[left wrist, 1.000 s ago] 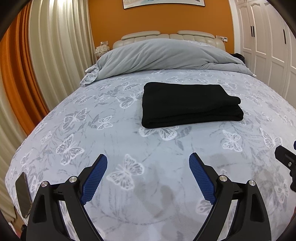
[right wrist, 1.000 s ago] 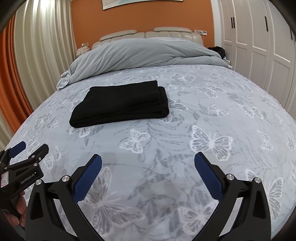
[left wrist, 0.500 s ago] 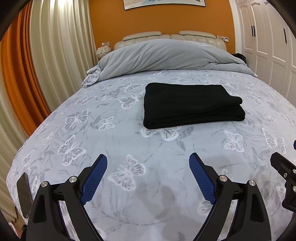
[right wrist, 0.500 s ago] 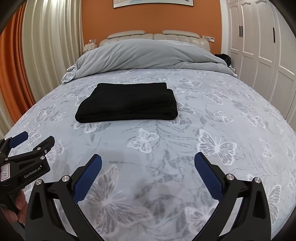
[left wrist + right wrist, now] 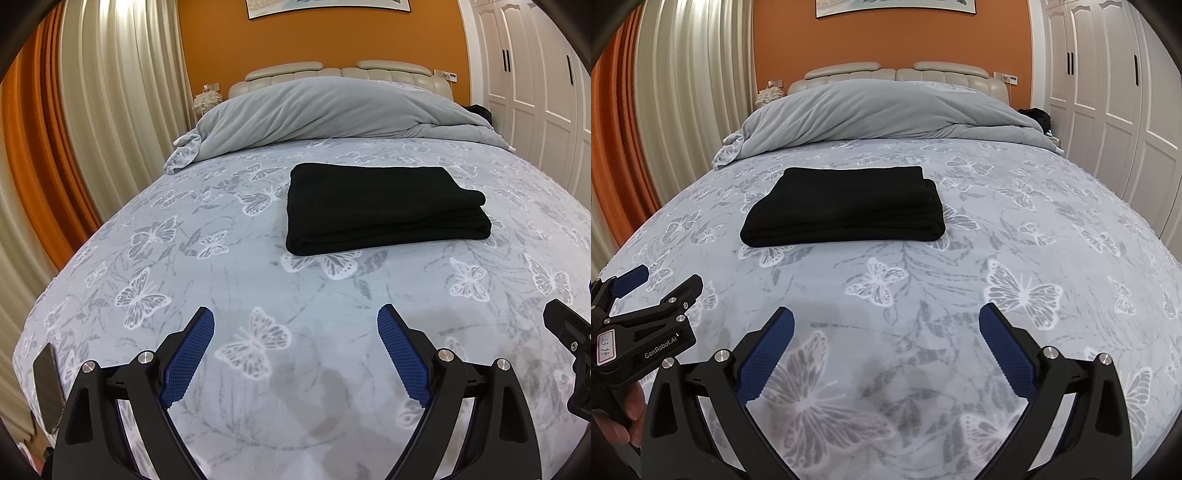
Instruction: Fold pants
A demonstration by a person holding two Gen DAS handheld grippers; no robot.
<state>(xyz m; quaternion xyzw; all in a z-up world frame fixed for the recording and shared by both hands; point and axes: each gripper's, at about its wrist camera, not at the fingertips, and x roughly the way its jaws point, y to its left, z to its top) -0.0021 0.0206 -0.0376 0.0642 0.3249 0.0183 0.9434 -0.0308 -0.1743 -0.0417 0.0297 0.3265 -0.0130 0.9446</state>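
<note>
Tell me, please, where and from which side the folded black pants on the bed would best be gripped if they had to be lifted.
Probably the near long edge of the black pants, approached from the foot of the bed. There the layers meet in one rounded fold, so open fingers could pinch the whole stack. The right end shows separate stacked layers, which might slip apart.

Bed (image 5: 207, 266) ahead of me, butterfly-print cover. Grey duvet (image 5: 332, 110) bunched along its head edge, beige headboard (image 5: 332, 70) behind. Phone (image 5: 47, 391) lies at the bed's near-left corner. White wardrobe (image 5: 1108, 110) along the right side.
</note>
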